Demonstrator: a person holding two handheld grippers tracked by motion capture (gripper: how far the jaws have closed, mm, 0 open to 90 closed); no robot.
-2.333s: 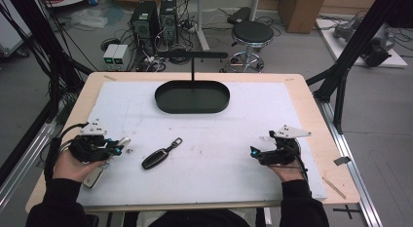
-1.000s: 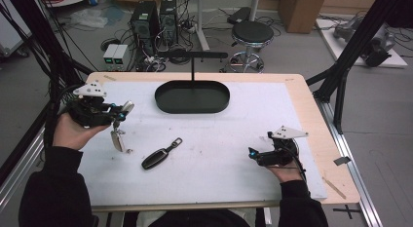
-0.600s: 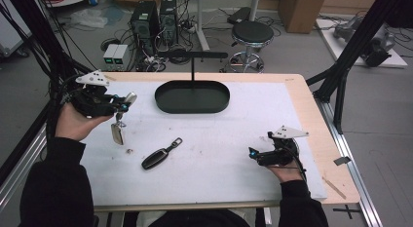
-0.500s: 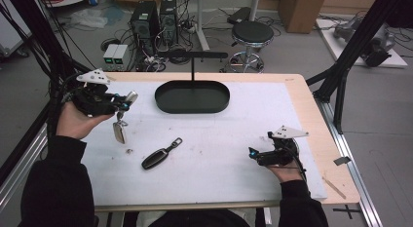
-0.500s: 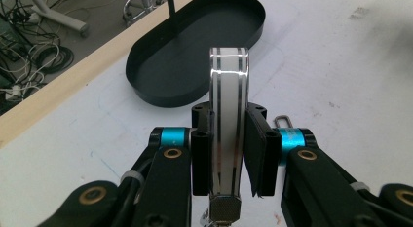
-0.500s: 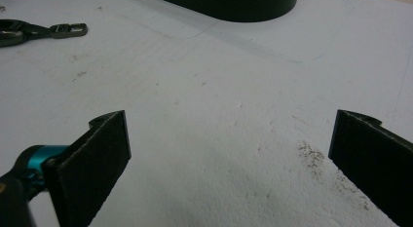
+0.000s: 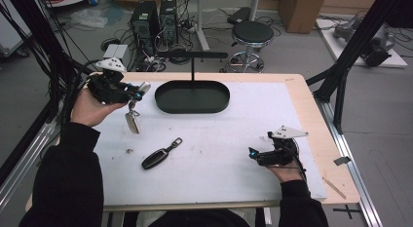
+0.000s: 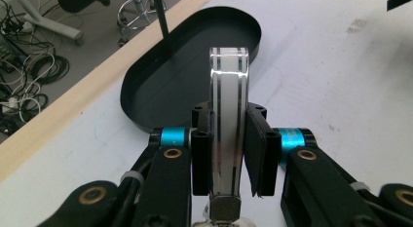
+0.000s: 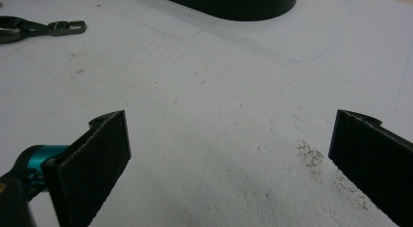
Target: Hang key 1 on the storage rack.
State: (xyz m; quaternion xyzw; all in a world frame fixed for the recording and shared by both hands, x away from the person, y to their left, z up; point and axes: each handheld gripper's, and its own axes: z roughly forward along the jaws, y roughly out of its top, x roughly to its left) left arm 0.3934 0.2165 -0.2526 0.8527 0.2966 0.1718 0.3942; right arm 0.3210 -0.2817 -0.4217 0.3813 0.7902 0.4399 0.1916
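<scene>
Fob (image 8: 228,124) is clamped edge-on between the pads of my left gripper (image 7: 138,90), clear of the table just left of the tray (image 7: 192,97) for deposit, while my right gripper (image 7: 253,153) idles wide open, empty, well right of the tray.

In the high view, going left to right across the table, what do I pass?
Left hand-held gripper gripping a pale key fob → black key fob on the mat → black oval tray → right hand-held gripper, jaws open.
</scene>
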